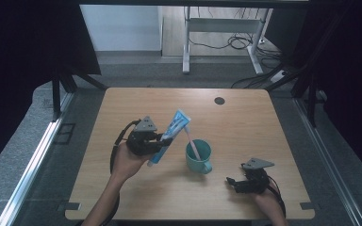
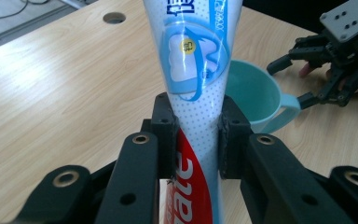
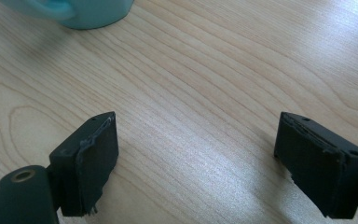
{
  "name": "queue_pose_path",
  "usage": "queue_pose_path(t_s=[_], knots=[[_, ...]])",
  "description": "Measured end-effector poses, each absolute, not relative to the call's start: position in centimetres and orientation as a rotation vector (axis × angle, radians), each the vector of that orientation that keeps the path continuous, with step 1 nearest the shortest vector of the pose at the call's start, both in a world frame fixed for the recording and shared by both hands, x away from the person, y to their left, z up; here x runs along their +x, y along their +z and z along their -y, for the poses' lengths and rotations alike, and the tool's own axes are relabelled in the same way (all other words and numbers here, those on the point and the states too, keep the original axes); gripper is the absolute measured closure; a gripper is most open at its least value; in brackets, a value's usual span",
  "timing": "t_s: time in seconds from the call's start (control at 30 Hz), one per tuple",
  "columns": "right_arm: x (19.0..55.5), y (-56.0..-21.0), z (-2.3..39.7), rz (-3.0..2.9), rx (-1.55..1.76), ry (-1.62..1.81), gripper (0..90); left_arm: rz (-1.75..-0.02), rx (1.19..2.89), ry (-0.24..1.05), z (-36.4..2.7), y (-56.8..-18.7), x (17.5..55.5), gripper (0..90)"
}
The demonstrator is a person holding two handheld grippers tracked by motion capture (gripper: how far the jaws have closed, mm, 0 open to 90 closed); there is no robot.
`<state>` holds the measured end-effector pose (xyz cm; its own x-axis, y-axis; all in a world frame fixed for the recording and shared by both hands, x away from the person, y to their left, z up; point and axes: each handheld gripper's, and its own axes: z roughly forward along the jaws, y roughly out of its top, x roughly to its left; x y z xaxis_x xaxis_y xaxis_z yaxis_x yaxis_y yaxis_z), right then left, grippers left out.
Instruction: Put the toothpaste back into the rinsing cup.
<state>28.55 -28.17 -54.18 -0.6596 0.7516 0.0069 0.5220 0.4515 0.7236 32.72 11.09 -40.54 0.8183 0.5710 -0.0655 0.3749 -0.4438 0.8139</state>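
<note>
We see the left gripper [image 1: 162,139] clamped on the tube [image 1: 169,136] of toothpaste: in the left gripper view its two pads [image 2: 164,135] press the tube's [image 2: 193,93] dotted white middle from both sides, the jaws only partly closed because the tube keeps them apart. The tube runs up and away from the jaws, its wide crimped end highest and tilted toward the cup [image 1: 198,157], while its red lower part hangs below the pads. The cup [image 2: 256,100] stands just beyond and to the right of this gripper, with a pink toothbrush [image 1: 193,143] leaning inside it.

We find the right gripper [image 1: 232,182] low over the table [image 1: 245,122], its jaws spread wide with only bare wood between its pads [image 3: 95,156]. The cup [image 3: 81,11] sits ahead of it, well apart from its tips. The tube is farther off still, beyond the cup.
</note>
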Motion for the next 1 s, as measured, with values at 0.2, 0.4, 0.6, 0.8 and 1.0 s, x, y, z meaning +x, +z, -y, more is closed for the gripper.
queue_pose_path(t_s=[0.2, 0.4, 0.6, 0.8, 1.0], knots=[[28.6, -54.2, 28.2, -2.389, 1.088, 1.030, 13.5, -0.670, 2.082, 0.267, -10.0, -40.2, 32.7, 72.8], [28.6, -54.2, 28.2, -2.389, 1.087, 1.029, 13.6, -0.647, 2.080, 0.262, -8.7, -39.8, 32.9, 72.8], [28.6, -54.2, 28.2, -2.388, 1.087, 1.029, 13.5, -0.635, 2.075, 0.268, -7.7, -39.7, 33.3, 72.8], [28.6, -54.2, 28.2, -2.388, 1.088, 1.029, 13.5, -0.622, 2.064, 0.267, -6.7, -39.4, 33.5, 72.8], [28.6, -54.2, 28.2, -2.388, 1.088, 1.030, 13.5, -0.599, 2.060, 0.265, -5.3, -39.0, 33.8, 72.8]])
